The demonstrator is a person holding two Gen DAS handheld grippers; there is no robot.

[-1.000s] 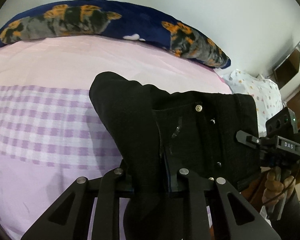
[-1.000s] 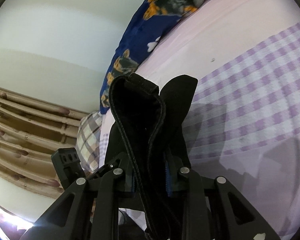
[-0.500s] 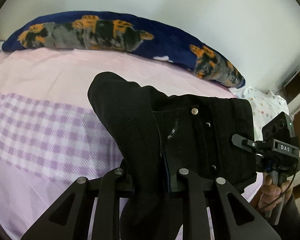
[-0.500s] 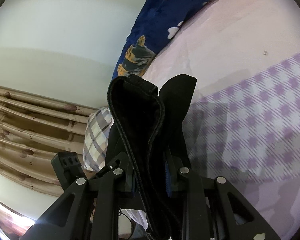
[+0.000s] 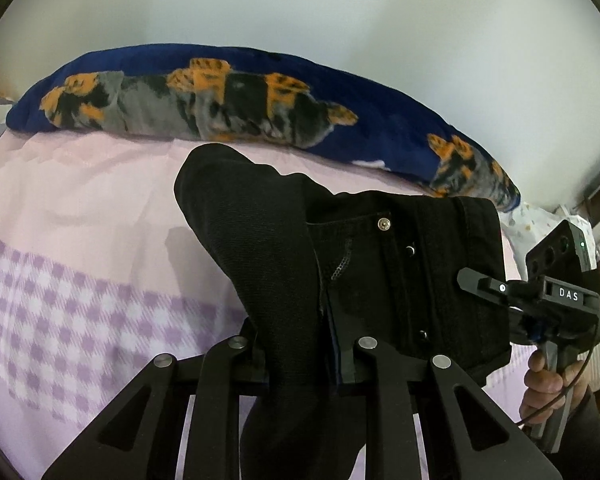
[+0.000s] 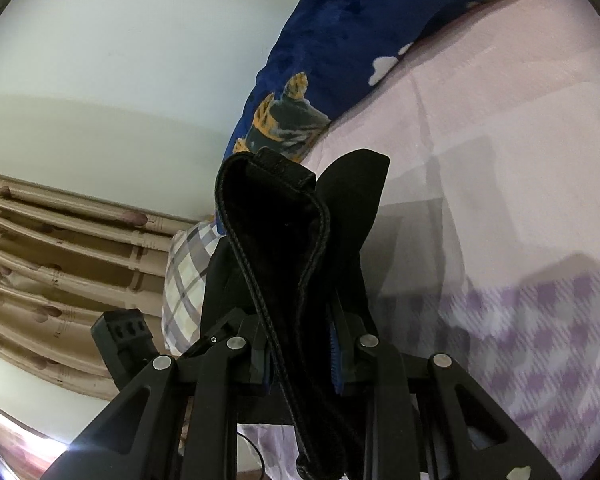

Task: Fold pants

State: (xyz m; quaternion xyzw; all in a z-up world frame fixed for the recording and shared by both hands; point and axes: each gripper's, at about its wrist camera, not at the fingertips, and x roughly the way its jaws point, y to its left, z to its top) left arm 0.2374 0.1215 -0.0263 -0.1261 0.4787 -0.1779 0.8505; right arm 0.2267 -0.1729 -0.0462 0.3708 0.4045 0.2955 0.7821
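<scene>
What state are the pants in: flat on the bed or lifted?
Lifted. The black pants hang at the waistband between the left gripper and right gripper, above the bed sheet. Legs out of view.

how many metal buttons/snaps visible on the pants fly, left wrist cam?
3 on the black pants: a silver button at the waistband, a dark snap just below it, and another snap near the bottom edge. More may be hidden in the folds or behind the left gripper.
</scene>
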